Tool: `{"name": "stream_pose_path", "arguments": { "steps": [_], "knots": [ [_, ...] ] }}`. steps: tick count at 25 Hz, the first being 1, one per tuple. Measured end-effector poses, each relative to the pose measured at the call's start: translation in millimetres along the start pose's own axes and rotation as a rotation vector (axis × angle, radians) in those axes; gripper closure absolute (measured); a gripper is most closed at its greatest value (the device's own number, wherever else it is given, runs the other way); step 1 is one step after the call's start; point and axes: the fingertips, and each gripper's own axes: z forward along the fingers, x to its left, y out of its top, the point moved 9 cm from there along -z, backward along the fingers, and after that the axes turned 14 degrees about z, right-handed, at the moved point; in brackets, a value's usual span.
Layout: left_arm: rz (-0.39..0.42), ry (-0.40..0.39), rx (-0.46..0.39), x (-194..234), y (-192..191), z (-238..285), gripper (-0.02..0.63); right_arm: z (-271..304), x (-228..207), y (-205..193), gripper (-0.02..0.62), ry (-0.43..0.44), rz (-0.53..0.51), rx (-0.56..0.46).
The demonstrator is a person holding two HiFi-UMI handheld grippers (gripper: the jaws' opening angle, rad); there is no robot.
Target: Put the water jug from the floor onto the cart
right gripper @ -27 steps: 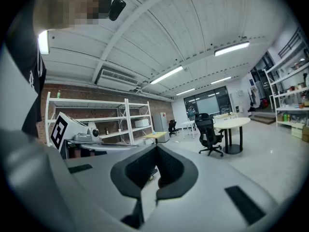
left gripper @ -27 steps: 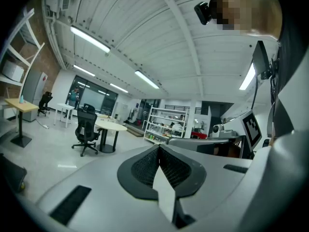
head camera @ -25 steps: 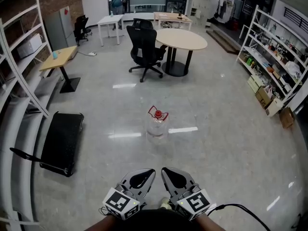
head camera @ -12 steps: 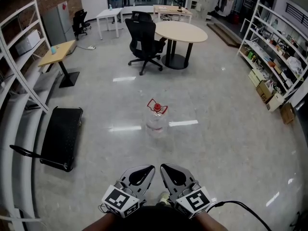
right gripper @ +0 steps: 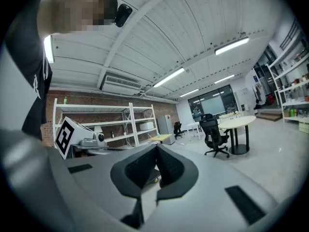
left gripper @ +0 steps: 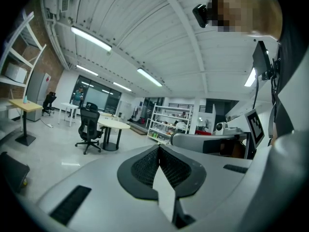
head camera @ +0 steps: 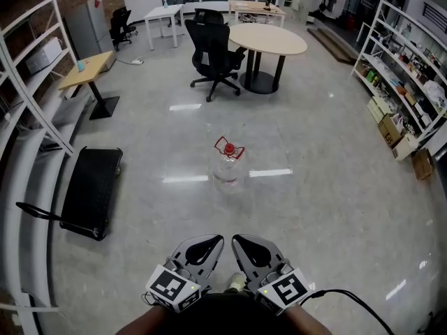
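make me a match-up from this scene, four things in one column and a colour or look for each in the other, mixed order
Column one:
1. water jug
2. cart
3. office chair
4. round table

Column two:
A. beige top
B. black, flat and low
C. clear, with a red cap
D. black, with a backrest

Pairs: 1-C, 2-B, 3-D, 4-A

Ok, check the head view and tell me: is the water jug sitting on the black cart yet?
No, the water jug stands on the bare floor, well apart from the black cart at the left.
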Motion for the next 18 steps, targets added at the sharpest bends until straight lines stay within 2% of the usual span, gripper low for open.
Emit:
{"name": "stream_pose_path", "arguments": {
  "steps": [9,18],
  "knots": [
    [0.034,0.048,0.003,-12.6,3.6,45.9,0.601,-16.2,-43.4,14.1,0.592,0.003,-0.040,-0.022],
    [0.035,0.034,-0.007,34.2,9.8,93.9,0.601,29.8,-89.2,33.1,0.592,-0.021,-0.051,-0.029]
  ]
}}
